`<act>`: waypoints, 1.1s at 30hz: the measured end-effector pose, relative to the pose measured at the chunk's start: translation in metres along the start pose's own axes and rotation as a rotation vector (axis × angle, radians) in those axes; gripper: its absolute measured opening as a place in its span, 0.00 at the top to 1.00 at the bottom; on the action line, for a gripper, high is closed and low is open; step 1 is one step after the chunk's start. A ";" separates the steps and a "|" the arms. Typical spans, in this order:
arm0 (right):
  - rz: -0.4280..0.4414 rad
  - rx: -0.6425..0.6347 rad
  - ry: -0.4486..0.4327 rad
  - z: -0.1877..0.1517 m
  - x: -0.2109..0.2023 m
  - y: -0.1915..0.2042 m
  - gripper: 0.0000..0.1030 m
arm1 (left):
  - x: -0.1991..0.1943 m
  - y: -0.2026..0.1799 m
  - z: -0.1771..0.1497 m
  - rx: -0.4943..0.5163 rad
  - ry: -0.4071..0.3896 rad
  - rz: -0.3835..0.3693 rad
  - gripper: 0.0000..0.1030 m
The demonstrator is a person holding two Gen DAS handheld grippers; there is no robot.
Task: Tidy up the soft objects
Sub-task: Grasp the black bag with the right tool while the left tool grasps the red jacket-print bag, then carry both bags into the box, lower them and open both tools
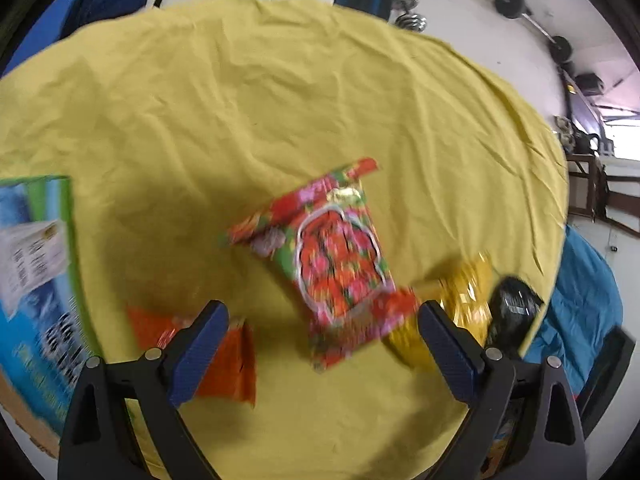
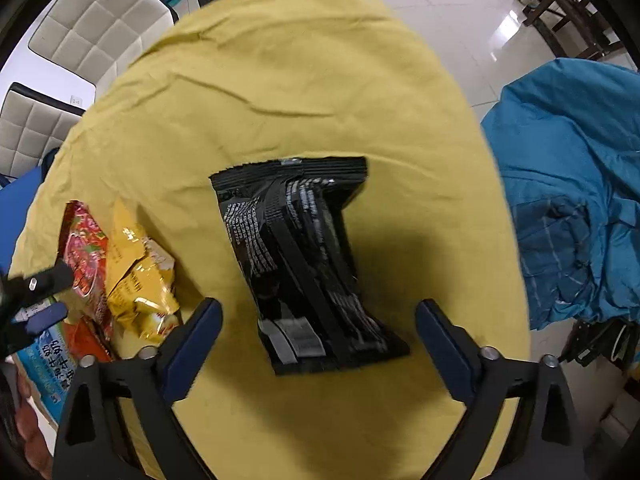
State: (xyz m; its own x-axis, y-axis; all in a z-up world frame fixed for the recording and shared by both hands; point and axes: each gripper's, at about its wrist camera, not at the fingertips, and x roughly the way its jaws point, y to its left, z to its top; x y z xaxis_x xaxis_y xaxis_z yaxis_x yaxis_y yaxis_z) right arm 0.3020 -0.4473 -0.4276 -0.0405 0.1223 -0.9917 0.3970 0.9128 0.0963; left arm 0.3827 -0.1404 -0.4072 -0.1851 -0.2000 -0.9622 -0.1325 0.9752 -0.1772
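wrinkled yellow cloth (image 2: pixel 304 80) covers the round table, pale glossy tile floor (image 2: pixel 452 4) around it, teal fabric (image 2: pixel 568 168) heaped alongside. black packet (image 2: pixel 304 264) lies flat before the right gripper (image 2: pixel 318 336), jaws wide, empty. red packet (image 1: pixel 332 256) before the left gripper (image 1: pixel 322 340), also wide, empty.

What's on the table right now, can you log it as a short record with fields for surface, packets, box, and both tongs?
surface: yellow cloth, wrinkled
packets: red floral packet; gold packet beside it; orange packet; black packet lying apart
box: blue-green carton at the table's left edge
left tongs: open, over the red floral packet, holding nothing
right tongs: open, over the black packet, holding nothing
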 end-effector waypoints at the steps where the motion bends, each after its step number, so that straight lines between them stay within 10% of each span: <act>1: 0.000 0.003 0.007 0.002 0.005 0.001 0.13 | 0.005 -0.001 0.006 -0.010 0.008 0.012 0.06; 5: -0.042 -0.012 0.008 0.006 0.020 0.007 0.27 | 0.018 -0.004 0.017 -0.022 0.022 0.029 0.08; 7: -0.065 -0.031 0.003 0.006 0.023 0.012 0.34 | 0.021 -0.010 0.016 0.015 0.018 0.056 0.33; 12: -0.075 -0.093 0.042 -0.006 0.025 0.022 0.44 | 0.020 -0.030 -0.009 0.187 -0.016 0.126 0.53; 15: -0.071 -0.134 0.075 -0.016 0.025 0.023 0.44 | 0.024 -0.041 -0.032 0.326 -0.019 0.221 0.54; 33: -0.098 -0.114 0.012 -0.040 0.020 0.037 0.51 | -0.009 -0.034 -0.056 0.252 -0.162 0.161 0.60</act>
State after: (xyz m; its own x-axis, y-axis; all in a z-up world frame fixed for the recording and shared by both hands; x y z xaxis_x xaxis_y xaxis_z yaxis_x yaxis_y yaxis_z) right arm 0.2792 -0.3955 -0.4405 -0.0850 0.0348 -0.9958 0.2835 0.9589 0.0093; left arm 0.3343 -0.1769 -0.3811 -0.0239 -0.0440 -0.9987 0.1345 0.9898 -0.0468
